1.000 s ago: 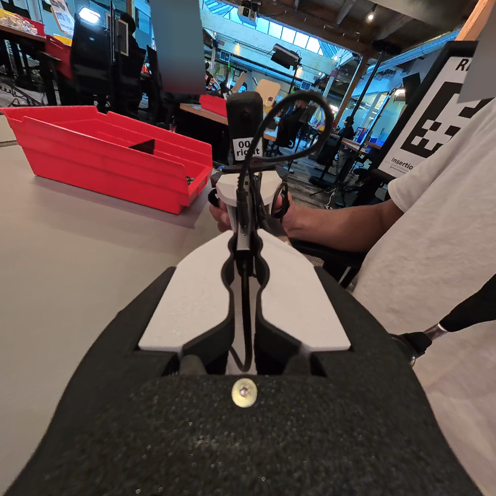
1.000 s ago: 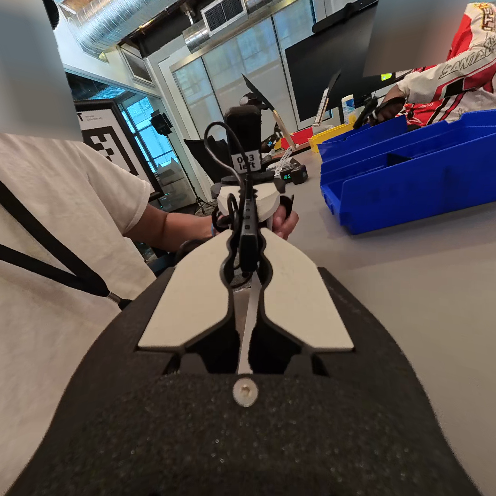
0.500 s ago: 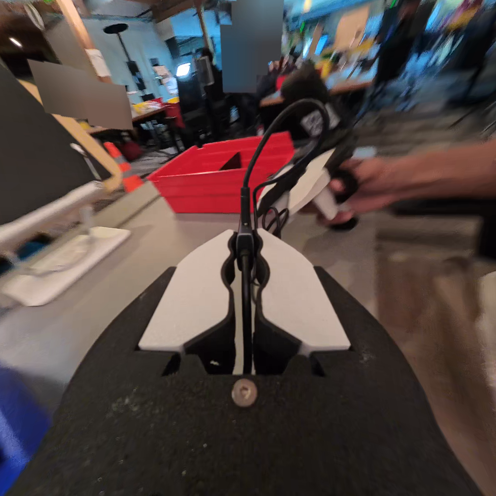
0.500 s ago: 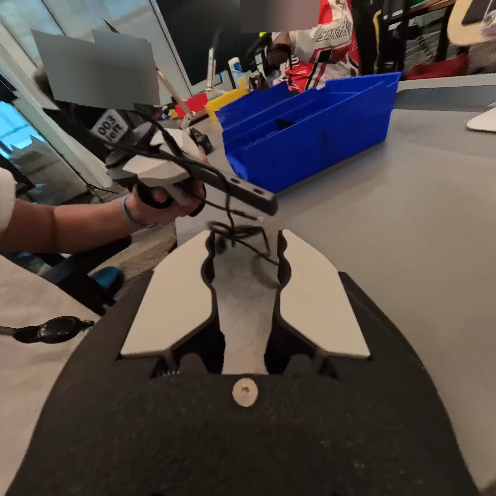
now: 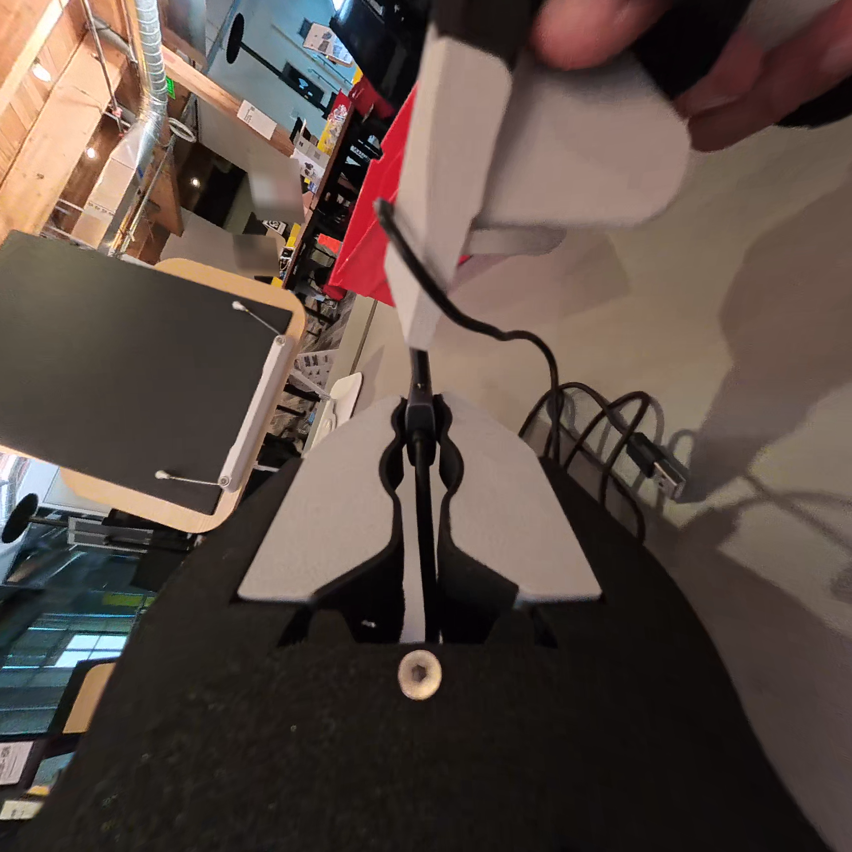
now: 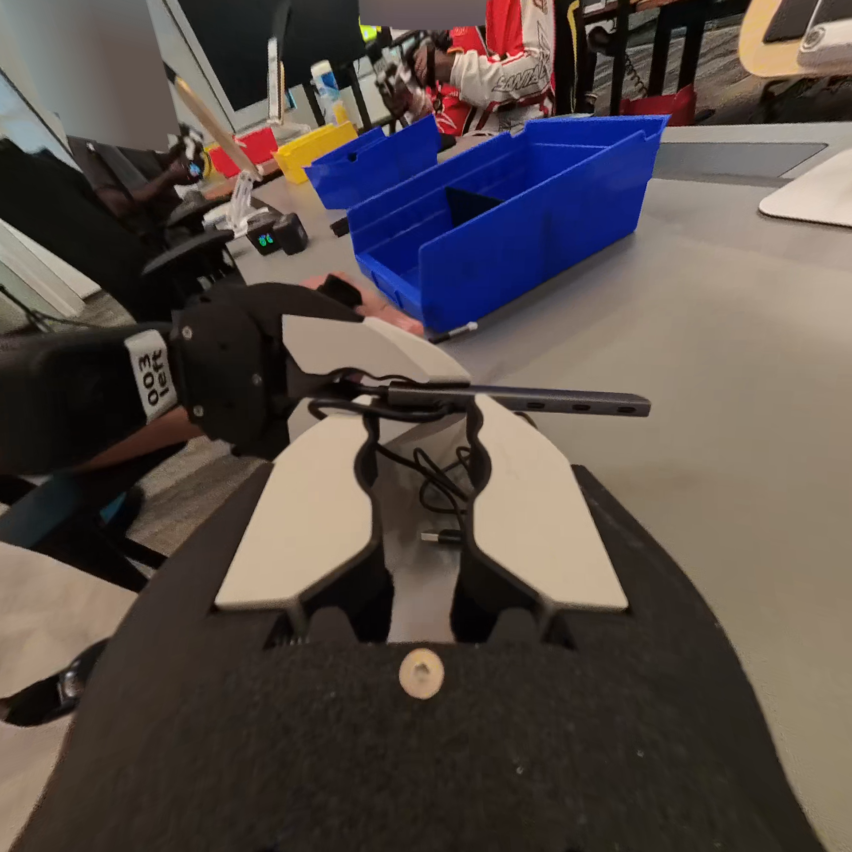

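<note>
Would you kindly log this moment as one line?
left tongs: shut on USB hub | right tongs: open above loose cable | table

A blue bin is sitting on the grey table, a pen lying just beside its front. A red bin is standing farther off. A person in a red-and-white jersey is sitting behind.

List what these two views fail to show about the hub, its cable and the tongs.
- Hub: in the left wrist view it runs end-on behind the blurred right tongs; its ports cannot be seen.
- Cable: in the right wrist view its coil passes behind the right fingers; its plug is partly covered.
- Left tongs: right wrist view shows them side-on, so the pad contact is hidden.
</note>
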The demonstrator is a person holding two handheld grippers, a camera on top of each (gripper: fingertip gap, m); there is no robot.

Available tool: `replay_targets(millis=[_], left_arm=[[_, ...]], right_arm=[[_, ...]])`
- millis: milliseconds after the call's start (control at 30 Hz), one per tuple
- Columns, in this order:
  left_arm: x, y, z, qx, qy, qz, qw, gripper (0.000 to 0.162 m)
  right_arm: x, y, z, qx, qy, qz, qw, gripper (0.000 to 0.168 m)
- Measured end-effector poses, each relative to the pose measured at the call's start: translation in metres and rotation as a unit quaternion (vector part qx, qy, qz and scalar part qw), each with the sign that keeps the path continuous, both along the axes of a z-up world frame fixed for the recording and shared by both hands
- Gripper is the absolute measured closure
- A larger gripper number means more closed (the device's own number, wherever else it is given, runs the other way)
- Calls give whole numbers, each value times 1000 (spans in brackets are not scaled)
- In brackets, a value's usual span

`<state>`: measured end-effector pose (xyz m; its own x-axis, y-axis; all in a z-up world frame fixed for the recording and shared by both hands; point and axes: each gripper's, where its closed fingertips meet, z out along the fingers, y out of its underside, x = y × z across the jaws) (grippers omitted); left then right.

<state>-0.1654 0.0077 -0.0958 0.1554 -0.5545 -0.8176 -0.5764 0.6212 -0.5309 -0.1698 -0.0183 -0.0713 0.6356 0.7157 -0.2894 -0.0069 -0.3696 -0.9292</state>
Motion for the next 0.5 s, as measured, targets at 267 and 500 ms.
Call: replay_targets(millis=[267, 500], left_arm=[[7, -7, 1, 9, 6, 2, 1000, 152], [8, -6, -3, 11, 11, 6, 1000, 152]], right_arm=[[1, 2, -15, -20, -11, -7, 1000, 158], [2, 3, -17, -16, -22, -18, 999, 157]])
